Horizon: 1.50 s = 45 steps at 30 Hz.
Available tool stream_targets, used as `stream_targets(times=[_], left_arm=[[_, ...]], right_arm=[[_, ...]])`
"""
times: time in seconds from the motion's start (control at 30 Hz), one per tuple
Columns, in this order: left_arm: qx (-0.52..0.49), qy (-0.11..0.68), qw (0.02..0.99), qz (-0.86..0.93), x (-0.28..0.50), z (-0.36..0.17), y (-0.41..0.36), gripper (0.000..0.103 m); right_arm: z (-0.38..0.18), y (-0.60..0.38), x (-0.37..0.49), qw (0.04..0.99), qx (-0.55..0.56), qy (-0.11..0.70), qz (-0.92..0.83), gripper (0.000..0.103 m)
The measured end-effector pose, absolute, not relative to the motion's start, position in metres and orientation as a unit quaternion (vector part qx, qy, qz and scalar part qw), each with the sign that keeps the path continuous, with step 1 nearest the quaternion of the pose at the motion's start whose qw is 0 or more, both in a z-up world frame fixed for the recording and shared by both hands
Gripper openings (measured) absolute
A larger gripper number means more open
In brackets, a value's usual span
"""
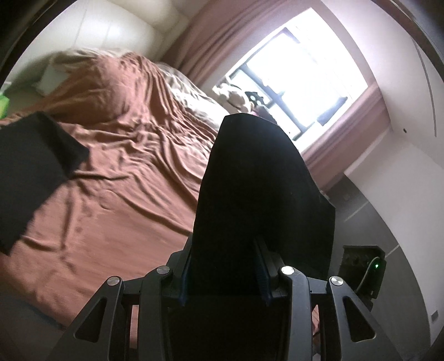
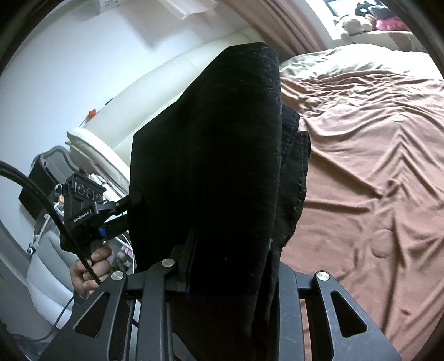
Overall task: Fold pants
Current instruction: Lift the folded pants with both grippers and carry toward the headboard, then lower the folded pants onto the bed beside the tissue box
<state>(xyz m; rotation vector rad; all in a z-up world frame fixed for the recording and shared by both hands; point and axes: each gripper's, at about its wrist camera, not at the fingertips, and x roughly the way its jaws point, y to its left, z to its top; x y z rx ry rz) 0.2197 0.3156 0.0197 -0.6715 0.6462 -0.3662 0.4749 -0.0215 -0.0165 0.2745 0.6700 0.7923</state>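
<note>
The black pants (image 1: 258, 180) are lifted above the bed, and a fold of them stands up between the jaws of my left gripper (image 1: 224, 250), which is shut on the fabric. Another part of the pants (image 1: 33, 166) lies on the brown sheet at the left. In the right wrist view a thick bunch of the pants (image 2: 222, 152) fills the middle, with my right gripper (image 2: 233, 250) shut on it and its right finger hidden under the cloth. The left gripper (image 2: 126, 205), held by a hand (image 2: 88, 266), grips the same cloth's left edge.
The brown bed sheet (image 1: 119, 172) is wrinkled, with a beige duvet (image 2: 347, 61) at its far side. A cream padded headboard (image 2: 155, 91) stands behind. Pink curtains (image 1: 227, 36) frame a bright window with plush toys (image 2: 358, 19) on the sill. A cluttered nightstand (image 2: 41, 177) stands beside the bed.
</note>
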Motion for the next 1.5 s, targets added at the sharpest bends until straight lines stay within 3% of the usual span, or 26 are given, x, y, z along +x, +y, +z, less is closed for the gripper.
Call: stream_targets(times=[0.93,1.5], left_arm=[[-0.338,0.292,0.895,-0.01,0.232,0.026,0.571,0.034],[-0.288,0.337,0.893,0.076,0.297,0.013,0.664,0.032]], right_arm=[[-0.028,0.268,0.6,0.827,0.057,0.344,0.44,0.025],[-0.073,0.392,0.677,0.794,0.081,0.383,0.466,0.024]])
